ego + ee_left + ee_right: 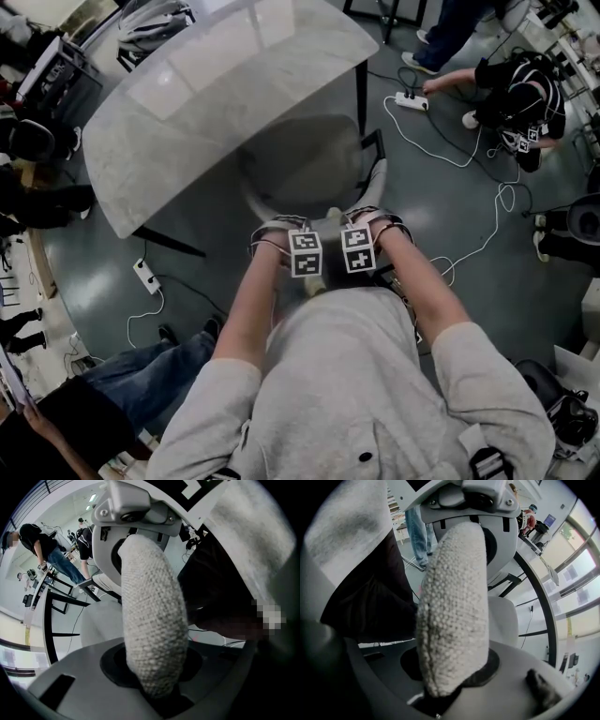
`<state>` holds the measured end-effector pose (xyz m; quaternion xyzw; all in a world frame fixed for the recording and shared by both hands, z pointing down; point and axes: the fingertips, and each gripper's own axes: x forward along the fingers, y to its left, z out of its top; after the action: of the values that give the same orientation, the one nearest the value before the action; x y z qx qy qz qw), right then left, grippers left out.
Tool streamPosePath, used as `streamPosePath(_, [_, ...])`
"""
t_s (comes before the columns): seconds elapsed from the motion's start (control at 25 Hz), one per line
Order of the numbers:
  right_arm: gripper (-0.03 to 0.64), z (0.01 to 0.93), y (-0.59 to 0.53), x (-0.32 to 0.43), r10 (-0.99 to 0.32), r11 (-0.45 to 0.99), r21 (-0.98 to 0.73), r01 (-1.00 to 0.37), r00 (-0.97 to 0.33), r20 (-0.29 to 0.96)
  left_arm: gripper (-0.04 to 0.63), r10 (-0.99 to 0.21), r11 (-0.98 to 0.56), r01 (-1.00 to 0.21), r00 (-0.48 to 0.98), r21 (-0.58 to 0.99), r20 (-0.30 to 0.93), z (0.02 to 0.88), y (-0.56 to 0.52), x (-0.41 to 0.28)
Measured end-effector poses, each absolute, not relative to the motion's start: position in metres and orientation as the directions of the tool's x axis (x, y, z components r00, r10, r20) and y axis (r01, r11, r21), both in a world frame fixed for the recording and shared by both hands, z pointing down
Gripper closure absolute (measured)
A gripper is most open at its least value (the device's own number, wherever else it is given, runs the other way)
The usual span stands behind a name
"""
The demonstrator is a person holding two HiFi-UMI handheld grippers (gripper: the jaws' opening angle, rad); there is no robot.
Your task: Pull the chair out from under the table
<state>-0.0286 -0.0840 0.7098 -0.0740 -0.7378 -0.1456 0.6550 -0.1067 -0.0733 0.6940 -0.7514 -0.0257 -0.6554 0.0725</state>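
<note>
A person stands over a grey chair [305,169] and holds a gripper in each hand. The chair's seat sits right at the edge of the big pale desk [187,112], and most of it shows outside the edge. The back of the chair faces the person.

The left gripper [305,267] and the right gripper [358,262] point down, side by side, on the top of the chair's back. The top is a thick, bumpy woven pad [152,620]. The left gripper's fingers are closed on this pad, and the right gripper's fingers squeeze the same pad [452,611] too.

On the dark floor [450,300] lie a white cable [469,159] and a power strip [145,275].
</note>
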Motion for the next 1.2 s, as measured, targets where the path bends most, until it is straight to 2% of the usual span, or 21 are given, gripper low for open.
streamPosePath(1.2, [0.506, 0.709, 0.005, -0.022, -0.079, 0.951, 0.112, 0.287, -0.125, 0.989, 0.483, -0.053, -0.986, 0.149, 0.137, -0.074, 0.989, 0.693, 0.015, -0.102])
